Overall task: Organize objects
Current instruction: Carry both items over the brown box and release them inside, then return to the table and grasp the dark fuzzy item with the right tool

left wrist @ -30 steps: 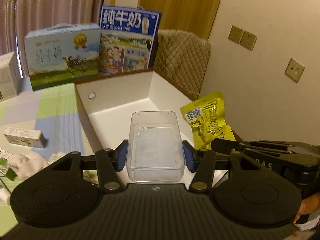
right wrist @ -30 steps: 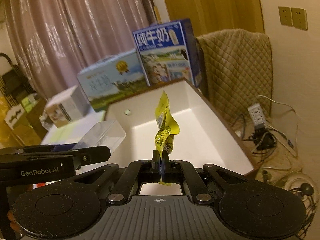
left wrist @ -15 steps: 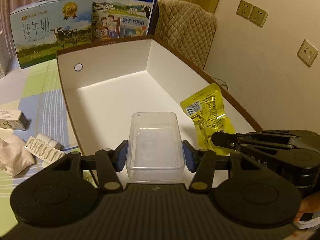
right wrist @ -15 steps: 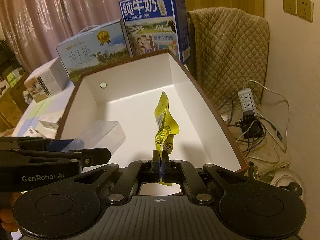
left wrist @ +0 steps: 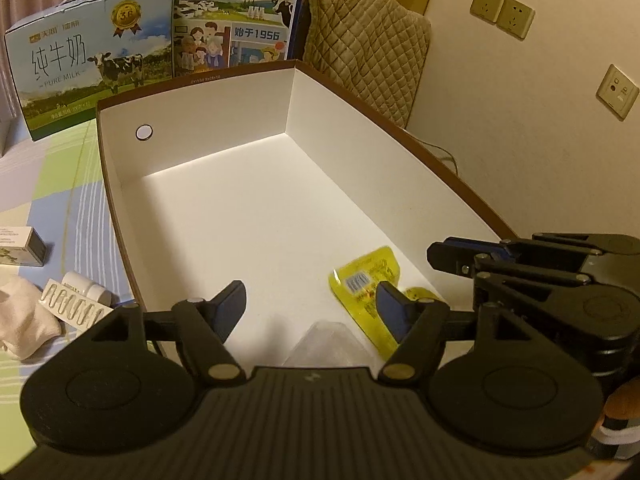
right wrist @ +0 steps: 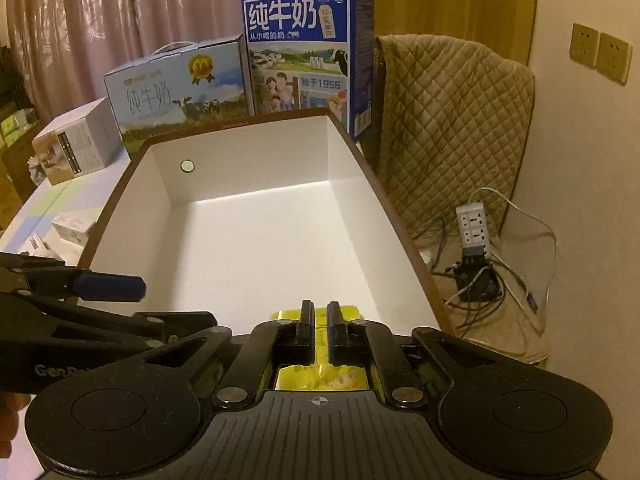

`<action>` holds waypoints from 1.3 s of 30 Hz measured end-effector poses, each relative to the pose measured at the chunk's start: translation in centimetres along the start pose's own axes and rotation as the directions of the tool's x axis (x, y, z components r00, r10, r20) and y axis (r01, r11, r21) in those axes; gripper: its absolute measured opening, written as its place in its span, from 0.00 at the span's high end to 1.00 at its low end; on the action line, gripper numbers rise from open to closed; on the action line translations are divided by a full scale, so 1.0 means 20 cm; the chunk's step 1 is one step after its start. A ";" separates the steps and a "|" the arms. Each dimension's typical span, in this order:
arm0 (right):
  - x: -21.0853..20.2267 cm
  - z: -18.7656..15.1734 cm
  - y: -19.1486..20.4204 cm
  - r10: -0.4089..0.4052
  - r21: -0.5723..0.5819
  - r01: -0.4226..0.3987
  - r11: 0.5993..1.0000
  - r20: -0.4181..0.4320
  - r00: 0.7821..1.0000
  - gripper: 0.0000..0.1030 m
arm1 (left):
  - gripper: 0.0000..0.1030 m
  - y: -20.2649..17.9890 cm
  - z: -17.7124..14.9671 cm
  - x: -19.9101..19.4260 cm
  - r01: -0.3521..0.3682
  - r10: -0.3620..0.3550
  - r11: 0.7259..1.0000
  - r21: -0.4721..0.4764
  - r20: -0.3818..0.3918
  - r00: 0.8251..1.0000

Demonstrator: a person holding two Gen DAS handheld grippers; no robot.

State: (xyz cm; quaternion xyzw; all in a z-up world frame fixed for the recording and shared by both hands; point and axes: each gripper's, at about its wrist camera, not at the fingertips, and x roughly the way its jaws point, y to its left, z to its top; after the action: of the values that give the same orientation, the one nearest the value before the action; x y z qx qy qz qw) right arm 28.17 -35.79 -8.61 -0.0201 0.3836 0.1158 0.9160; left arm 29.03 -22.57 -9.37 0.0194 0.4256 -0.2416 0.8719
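Observation:
A big white box with a brown rim (left wrist: 208,120) (right wrist: 256,152) stands open in front of both grippers. A yellow snack packet (left wrist: 362,276) lies flat on its floor at the near right. In the right wrist view the yellow snack packet (right wrist: 320,378) shows under my right gripper (right wrist: 320,320), whose fingers stand slightly apart above it. My left gripper (left wrist: 312,304) is wide open over the near end of the box. A clear plastic container (left wrist: 322,340) lies just below it, mostly hidden by the gripper body.
Two milk cartons (left wrist: 96,52) (right wrist: 304,52) stand behind the box. Left of it on the checked tablecloth lie a small carton (left wrist: 20,246), a white cloth (left wrist: 22,320), a blister strip (left wrist: 70,306) and a small bottle (left wrist: 86,286). A quilted chair (right wrist: 452,120) and power strip (right wrist: 474,230) are at the right.
Both grippers moved forward and down over the box. The left gripper opened and let go of the clear container. The right one parted its fingers, and the yellow packet now lies on the box floor.

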 end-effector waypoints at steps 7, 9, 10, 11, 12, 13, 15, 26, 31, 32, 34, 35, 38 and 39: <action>-0.07 0.01 -0.01 0.025 0.037 -0.027 0.999 0.038 0.999 0.62 | 0.34 0.02 0.01 -0.06 0.005 -0.005 1.000 0.000 0.013 1.000; -0.08 0.02 -0.01 0.031 0.040 -0.032 0.999 0.038 0.999 0.61 | 0.34 0.02 0.01 -0.08 0.003 -0.003 1.000 0.006 0.020 1.000; -0.09 0.02 -0.01 0.033 0.041 -0.035 0.999 0.041 0.999 0.61 | 0.34 0.02 0.01 -0.09 0.000 0.000 1.000 0.009 0.021 1.000; -0.09 0.03 -0.01 0.034 0.041 -0.036 0.999 0.044 0.998 0.60 | 0.34 0.02 0.02 -0.10 -0.005 0.005 1.000 0.009 0.023 1.000; -0.10 0.03 0.00 0.033 0.042 -0.035 0.998 0.046 0.998 0.60 | 0.34 0.02 0.02 -0.10 -0.007 0.007 1.000 0.009 0.026 1.000; -0.11 0.03 0.00 0.035 0.046 -0.037 0.998 0.051 0.998 0.60 | 0.34 0.02 0.02 -0.11 -0.009 0.009 1.000 0.008 0.029 1.000; -0.14 0.03 0.00 0.043 0.061 -0.047 0.997 0.065 0.997 0.59 | 0.34 0.04 0.01 -0.14 -0.013 0.013 1.000 0.003 0.035 0.999; -0.40 0.01 0.18 0.114 0.086 -0.130 0.988 0.176 0.978 0.53 | 0.32 0.26 -0.06 -0.52 -0.042 0.043 0.999 -0.012 0.135 0.990; -0.47 -0.03 0.29 0.150 0.088 -0.168 0.982 0.179 0.972 0.53 | 0.32 0.39 -0.12 -0.66 -0.092 0.096 0.995 -0.034 0.140 0.986; -0.48 -0.04 0.32 0.160 0.083 -0.177 0.981 0.180 0.971 0.53 | 0.31 0.42 -0.14 -0.69 -0.103 0.107 0.994 -0.040 0.139 0.984; -0.51 -0.06 0.36 0.178 0.081 -0.196 0.977 0.185 0.967 0.53 | 0.31 0.46 -0.18 -0.73 -0.117 0.123 0.992 -0.049 0.134 0.983; -0.52 -0.07 0.39 0.191 0.077 -0.208 0.975 0.185 0.964 0.53 | 0.31 0.49 -0.20 -0.76 -0.124 0.130 0.991 -0.054 0.129 0.983; -0.54 -0.10 0.46 0.228 0.075 -0.245 0.967 0.180 0.957 0.53 | 0.30 0.54 -0.25 -0.80 -0.143 0.151 0.987 -0.066 0.120 0.981; -0.54 -0.11 0.49 0.242 0.074 -0.258 0.963 0.176 0.954 0.53 | 0.30 0.55 -0.27 -0.81 -0.151 0.159 0.986 -0.071 0.115 0.981</action>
State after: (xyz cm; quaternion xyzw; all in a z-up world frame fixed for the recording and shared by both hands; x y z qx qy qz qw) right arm 17.05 -28.66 -2.04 0.0826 0.3109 0.2135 0.9225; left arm 21.49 -4.95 -2.61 0.0109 0.3767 -0.1603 0.9123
